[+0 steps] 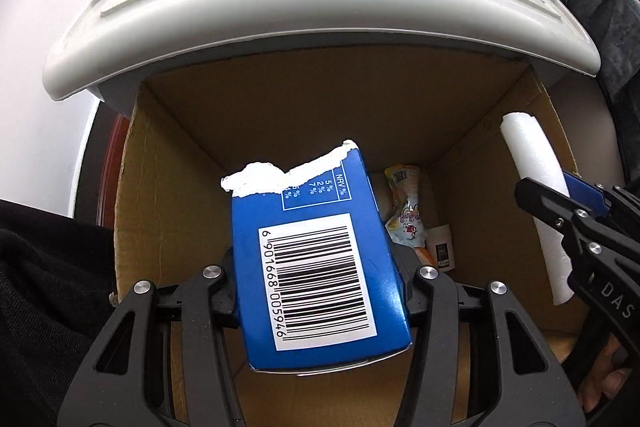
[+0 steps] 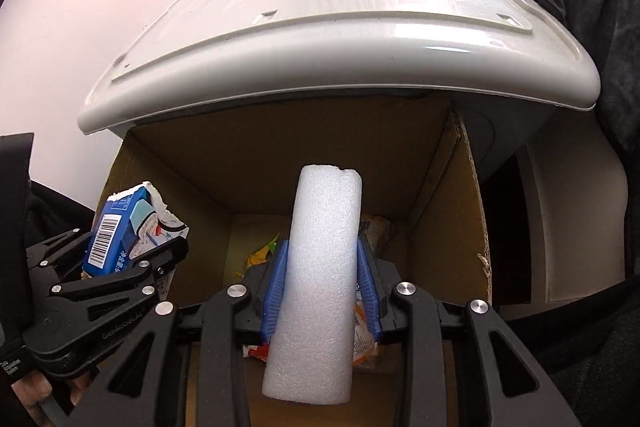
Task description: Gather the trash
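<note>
Between the black fingers (image 1: 224, 267) of the left gripper (image 1: 320, 267) sits a deep blue carton (image 1: 320, 267) with a white barcode panel striped in black and a torn white top edge. Between the right gripper's (image 2: 320, 287) ribbed blue pads (image 2: 276, 291) is a plain white foam tube (image 2: 320, 267). Beyond both, a brown cardboard box (image 2: 440, 227) holds a yellow-and-white printed pouch (image 1: 404, 211).

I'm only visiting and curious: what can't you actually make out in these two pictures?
- Cardboard box floor: left wrist view, mostly hidden by the blue carton in the left tool.
- Wrappers at the bottom: right wrist view, covered by the foam tube in the right tool.
- Small bottle label: too small.
</note>
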